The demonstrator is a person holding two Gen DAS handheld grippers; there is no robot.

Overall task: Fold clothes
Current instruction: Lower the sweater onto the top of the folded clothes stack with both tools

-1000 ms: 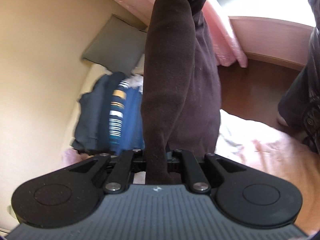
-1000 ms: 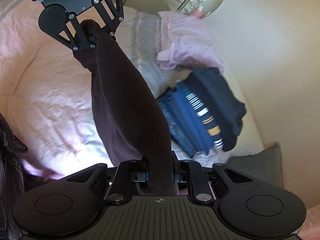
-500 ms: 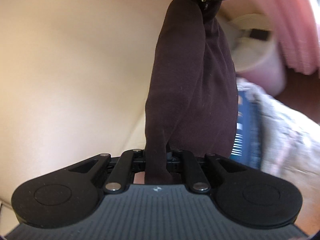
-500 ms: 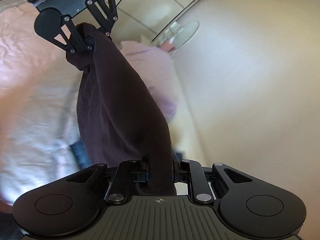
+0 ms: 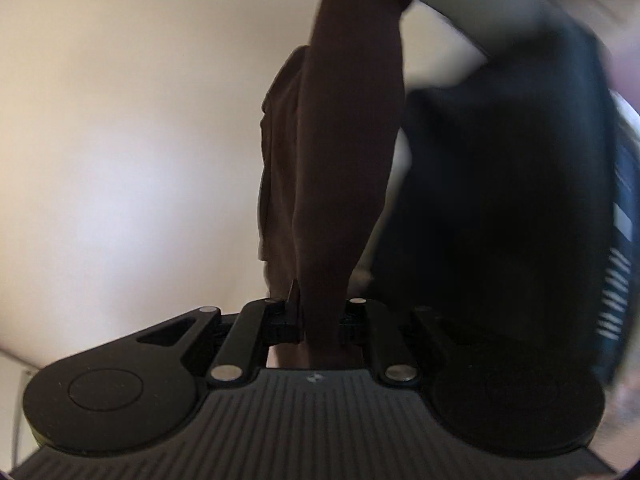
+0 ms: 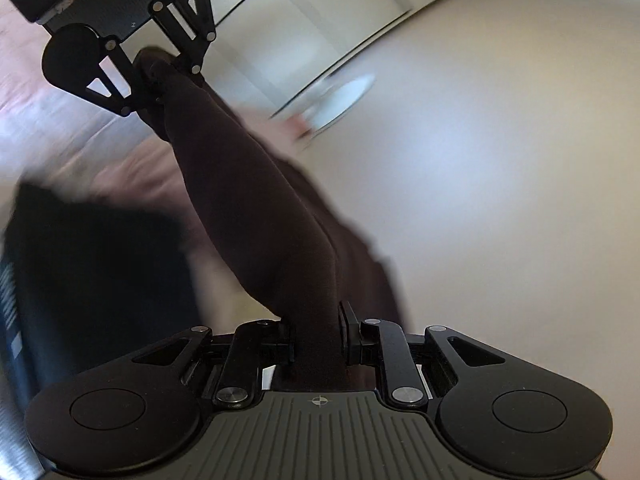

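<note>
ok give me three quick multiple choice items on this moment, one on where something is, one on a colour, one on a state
1. Where does the dark brown garment hang?
A. stretched between the two tongs
B. flat on the bed
C. from one tong only

2. What colour is the wall behind it?
A. bright green
B. cream
C. black

3. How do the right tongs stand?
A. wide open, nothing in them
B. out of view
C. closed on the garment

Answers: 1 A, the right wrist view shows one end in the left tongs and the other in the right tongs. 2 B, the left wrist view shows a plain cream surface. 3 C, the cloth runs down between the pads, which press on it.
</note>
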